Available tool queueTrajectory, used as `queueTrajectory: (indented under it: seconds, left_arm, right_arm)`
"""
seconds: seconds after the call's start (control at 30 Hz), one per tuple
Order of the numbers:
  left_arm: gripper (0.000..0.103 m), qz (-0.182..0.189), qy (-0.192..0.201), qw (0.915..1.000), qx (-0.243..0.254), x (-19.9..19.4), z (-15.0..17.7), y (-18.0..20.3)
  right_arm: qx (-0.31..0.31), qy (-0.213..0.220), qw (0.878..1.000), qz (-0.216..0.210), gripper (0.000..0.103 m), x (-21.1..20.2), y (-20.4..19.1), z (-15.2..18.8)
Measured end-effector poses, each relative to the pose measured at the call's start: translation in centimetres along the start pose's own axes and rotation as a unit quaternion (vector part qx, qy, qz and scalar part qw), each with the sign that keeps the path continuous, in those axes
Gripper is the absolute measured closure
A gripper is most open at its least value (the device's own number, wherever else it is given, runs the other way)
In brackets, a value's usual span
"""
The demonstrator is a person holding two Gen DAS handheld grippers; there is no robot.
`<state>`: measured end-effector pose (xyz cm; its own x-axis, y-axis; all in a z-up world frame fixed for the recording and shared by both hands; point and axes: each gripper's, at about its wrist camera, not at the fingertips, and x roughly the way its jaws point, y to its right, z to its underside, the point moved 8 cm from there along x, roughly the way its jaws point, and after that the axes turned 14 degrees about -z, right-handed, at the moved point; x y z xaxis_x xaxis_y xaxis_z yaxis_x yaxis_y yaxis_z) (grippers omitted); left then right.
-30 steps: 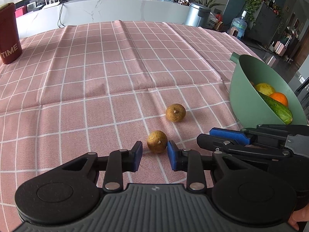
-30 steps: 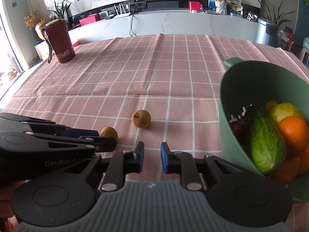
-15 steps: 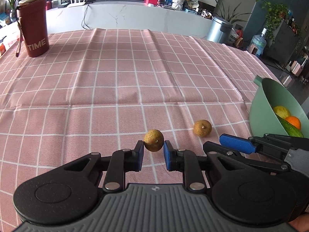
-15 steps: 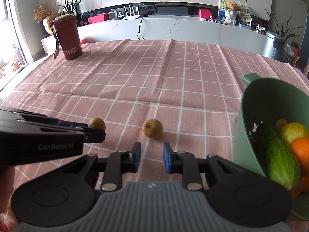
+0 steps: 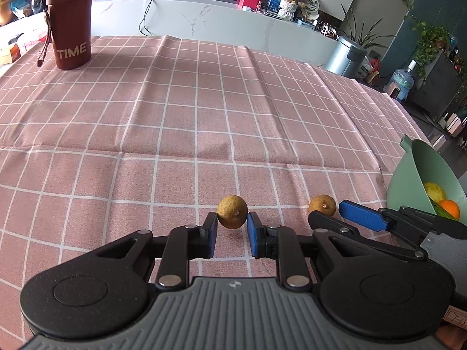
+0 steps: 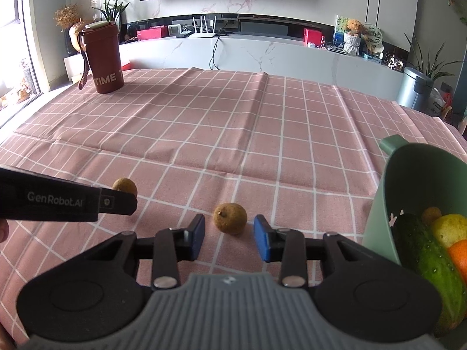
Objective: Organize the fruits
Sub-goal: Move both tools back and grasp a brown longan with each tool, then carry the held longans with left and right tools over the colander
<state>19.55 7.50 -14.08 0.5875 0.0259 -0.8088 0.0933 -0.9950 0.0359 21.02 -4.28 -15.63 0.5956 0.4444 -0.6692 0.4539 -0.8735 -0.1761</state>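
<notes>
My left gripper [image 5: 232, 229] is shut on a small brown longan [image 5: 232, 211] and holds it just above the pink checked tablecloth [image 5: 175, 116]; the same longan [image 6: 125, 186] shows behind the left gripper's finger in the right wrist view. My right gripper [image 6: 229, 237] is open, its blue pads on either side of a second longan [image 6: 229, 218] that lies on the cloth. That fruit [image 5: 322, 204] also shows in the left wrist view, beside the right gripper's blue fingertips [image 5: 362, 218]. A green bowl [image 6: 391, 192] stands at the right.
The bowl holds a cucumber [image 6: 429, 265], a yellow fruit [image 6: 451, 227] and an orange [image 6: 459, 256]. A dark red TIME tumbler [image 6: 102, 58] stands at the far left of the table. A white counter and a steel bin [image 6: 414, 87] lie beyond the table.
My left gripper closed on the near longan and lifted it off the cloth. My right gripper opened wider and moved up to the second longan, which now sits between its pads.
</notes>
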Motion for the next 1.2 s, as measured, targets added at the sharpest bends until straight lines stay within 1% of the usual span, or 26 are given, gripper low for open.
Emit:
queueTrajectory:
  seconds: [0.1, 0.23, 0.27, 0.3, 0.33, 0.47, 0.6, 0.77, 0.93, 1.07, 1.2]
  left_arm:
    - [0.079, 0.001, -0.005, 1.0, -0.003, 0.2, 0.0, -0.1]
    - [0.079, -0.005, -0.011, 0.9999, 0.004, 0.7, 0.3, 0.0]
    - [0.079, -0.005, -0.01, 0.9999, 0.006, 0.7, 0.3, 0.1]
    - [0.079, -0.006, -0.009, 0.9999, 0.008, 0.7, 0.3, 0.1]
    - [0.079, -0.006, -0.009, 0.9999, 0.008, 0.7, 0.3, 0.1]
    - [0.079, -0.007, -0.006, 0.9999, 0.013, 0.5, 0.3, 0.3]
    - [0.079, 0.006, 0.005, 0.9998, 0.017, -0.8, 0.0, 0.9]
    - [0.08, 0.022, 0.015, 0.9995, 0.016, -3.5, -0.2, 2.3]
    - [0.08, 0.041, 0.029, 0.9984, 0.025, -6.6, -0.7, 4.6]
    - [0.08, 0.059, 0.037, 0.9967, 0.042, -8.5, -1.0, 7.5]
    - [0.08, 0.076, 0.044, 0.9937, 0.069, -10.1, -1.3, 10.7]
  right_arm:
    - [0.01, -0.003, 1.0, 0.0, 0.069, 0.4, 0.4, 0.0]
    - [0.006, 0.001, 1.0, -0.006, 0.071, 0.6, 0.3, -0.2]
    - [0.005, 0.001, 1.0, -0.007, 0.072, 0.7, 0.3, -0.3]
    - [0.005, 0.001, 1.0, -0.007, 0.077, 0.7, 0.3, -0.3]
    - [0.005, -0.001, 1.0, -0.008, 0.08, 0.8, 0.3, -0.2]
    - [0.004, -0.001, 1.0, -0.01, 0.081, 0.7, 0.2, -0.2]
    - [0.008, 0.006, 1.0, -0.02, 0.081, -0.2, -0.1, -0.5]
    - [0.006, 0.013, 0.999, -0.038, 0.081, -3.2, -0.9, -1.3]
    - [0.014, 0.014, 0.999, -0.05, 0.081, -6.8, -0.6, -2.1]
    - [0.012, 0.013, 0.998, -0.052, 0.081, -10.0, 0.4, -2.4]
    - [0.012, 0.011, 0.998, -0.058, 0.081, -13.5, 2.7, -2.3]
